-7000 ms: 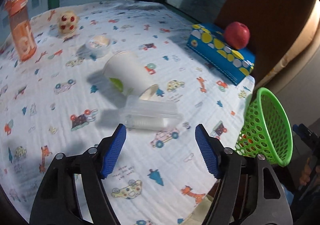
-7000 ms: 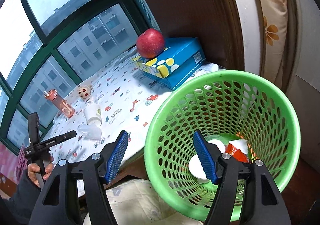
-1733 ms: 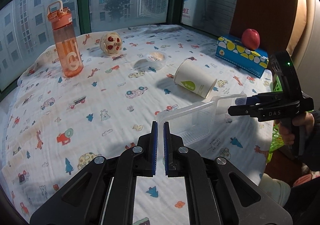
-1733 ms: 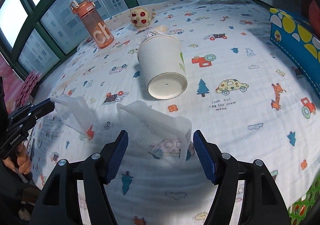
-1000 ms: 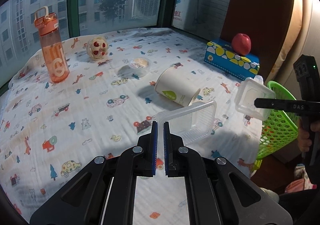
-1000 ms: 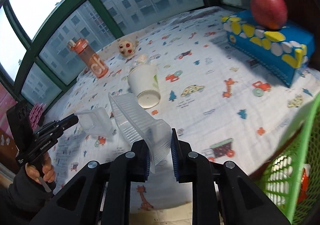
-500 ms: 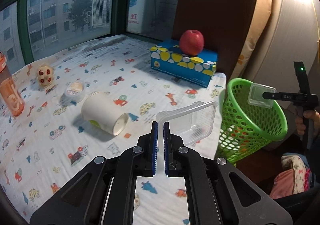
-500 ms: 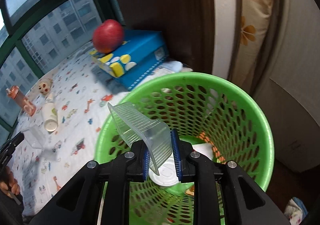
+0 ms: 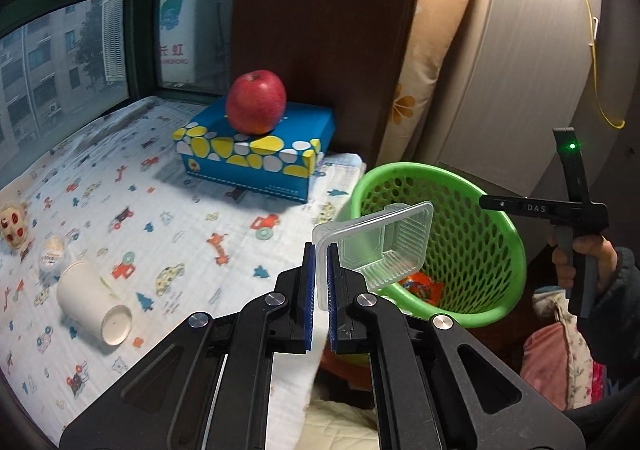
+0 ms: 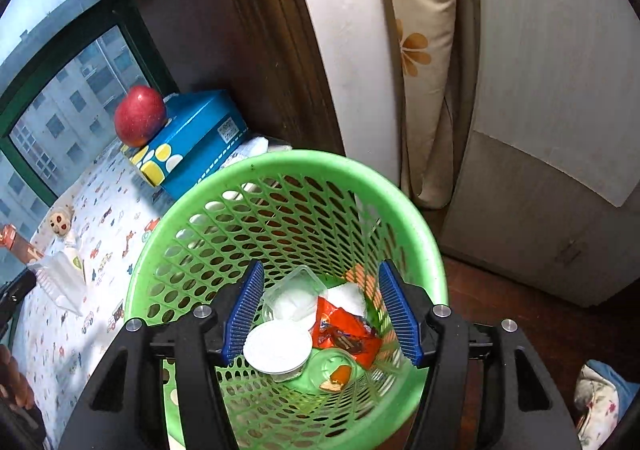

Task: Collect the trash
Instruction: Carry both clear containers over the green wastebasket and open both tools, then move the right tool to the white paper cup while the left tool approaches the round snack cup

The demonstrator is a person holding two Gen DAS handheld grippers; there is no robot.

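Observation:
My left gripper (image 9: 320,282) is shut on the rim of a clear plastic container (image 9: 380,242) and holds it in the air at the near edge of the green mesh basket (image 9: 492,226). My right gripper (image 10: 320,310) is open and empty above the basket (image 10: 192,250). Inside the basket lie another clear container (image 10: 292,298), a white lidded cup (image 10: 278,350), an orange wrapper (image 10: 344,330) and other scraps. A white paper cup (image 9: 92,306) lies on its side on the printed cloth.
A red apple (image 9: 256,101) sits on a blue tissue box (image 9: 256,153) at the table's far corner. A small round tub (image 9: 52,250) and a toy (image 9: 14,228) lie at the left. A curtain (image 9: 432,49) and a wall stand behind the basket.
My right gripper opened and dropped its clear container into the basket. My left gripper carried its container right, up to the basket's edge.

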